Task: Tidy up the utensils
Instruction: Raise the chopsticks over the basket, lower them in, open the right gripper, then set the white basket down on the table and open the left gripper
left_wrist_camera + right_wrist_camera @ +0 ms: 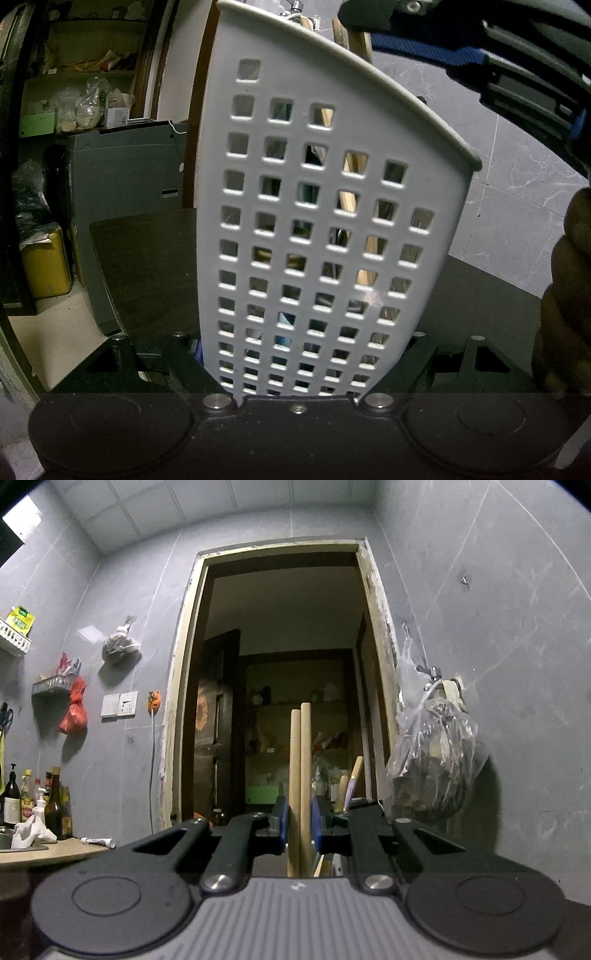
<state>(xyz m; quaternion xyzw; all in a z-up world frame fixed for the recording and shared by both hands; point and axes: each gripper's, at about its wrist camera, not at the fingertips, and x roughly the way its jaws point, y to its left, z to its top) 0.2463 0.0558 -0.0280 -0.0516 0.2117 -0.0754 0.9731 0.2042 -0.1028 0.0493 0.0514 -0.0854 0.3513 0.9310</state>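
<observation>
Basket (332,229) of white perforated plastic stands upright on a dark table (147,258), clamped at its base between the jaws of the left hand-held gripper (295,369). Wooden utensil handles show through its square holes and over the rim. Right hand-held gripper (300,823), nearly closed, pinches two wooden chopsticks (300,768) upright between its blue pads, before a dark doorway (288,664).

Left gripper (299,369) tilted slightly down, clamped on white holder (314,206). Right gripper (300,823) angled slightly up, pinching two wooden sticks (300,760).
</observation>
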